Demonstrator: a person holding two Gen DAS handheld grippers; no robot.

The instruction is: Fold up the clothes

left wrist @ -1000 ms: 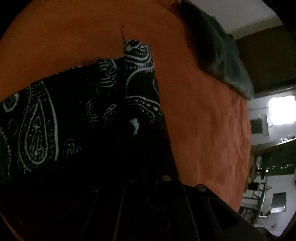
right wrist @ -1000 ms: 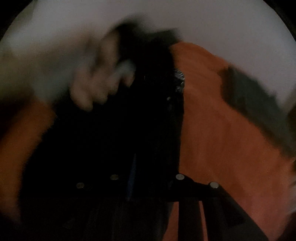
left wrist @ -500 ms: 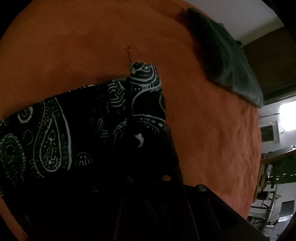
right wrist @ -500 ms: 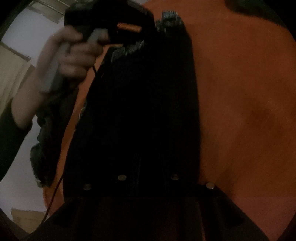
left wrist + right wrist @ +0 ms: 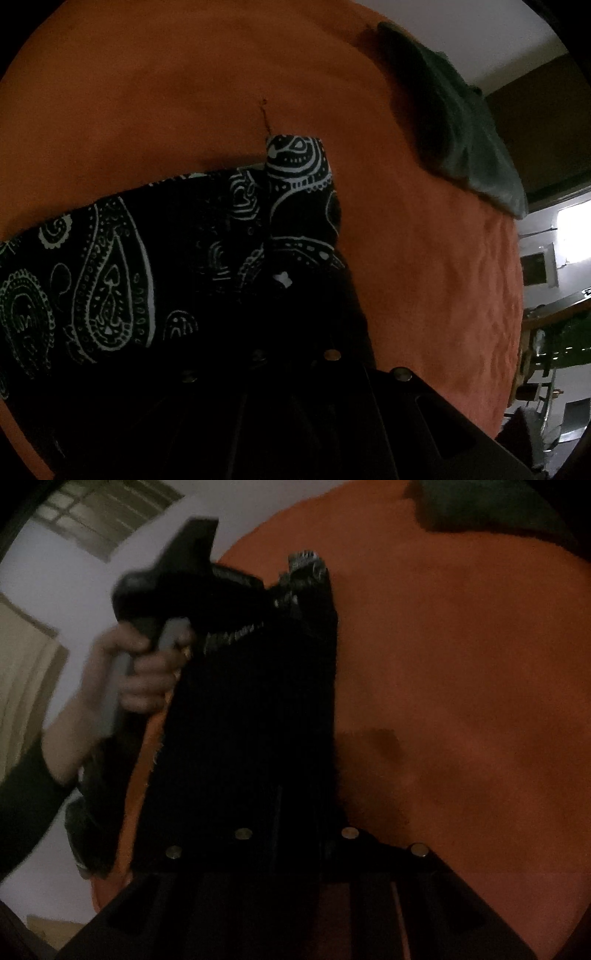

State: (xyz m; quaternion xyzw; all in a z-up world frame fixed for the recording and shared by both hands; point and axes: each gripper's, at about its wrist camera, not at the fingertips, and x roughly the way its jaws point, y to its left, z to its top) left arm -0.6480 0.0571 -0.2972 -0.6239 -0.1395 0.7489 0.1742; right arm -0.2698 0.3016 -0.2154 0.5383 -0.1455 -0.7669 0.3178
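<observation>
- I see a black cloth printed with white paisley swirls (image 5: pixel 110 273), held up over an orange quilted bedspread (image 5: pixel 166 103); it carries no brand, label or readable writing.
- In the left wrist view its top edge runs from the left border up to a raised corner near the middle, with a loose thread sticking up from that corner.
- In the right wrist view the same cloth hangs as a dark, nearly vertical panel, blurred, with its patterned hem at the top.
- My left gripper (image 5: pixel 280 280) is clamped tight on the cloth just below that raised corner.
- My right gripper (image 5: pixel 306 602) has just been closing on the cloth's far edge; the fabric lies between its jaws, which grip it.
- The person's left hand (image 5: pixel 144 672) wraps a grey handle at the left of the right wrist view, a dark sleeve behind it.
- Open orange bedspread spreads wide to the right of the cloth.
- A dark green folded garment (image 5: pixel 454 118) lies well apart, near the bed's far edge.
</observation>
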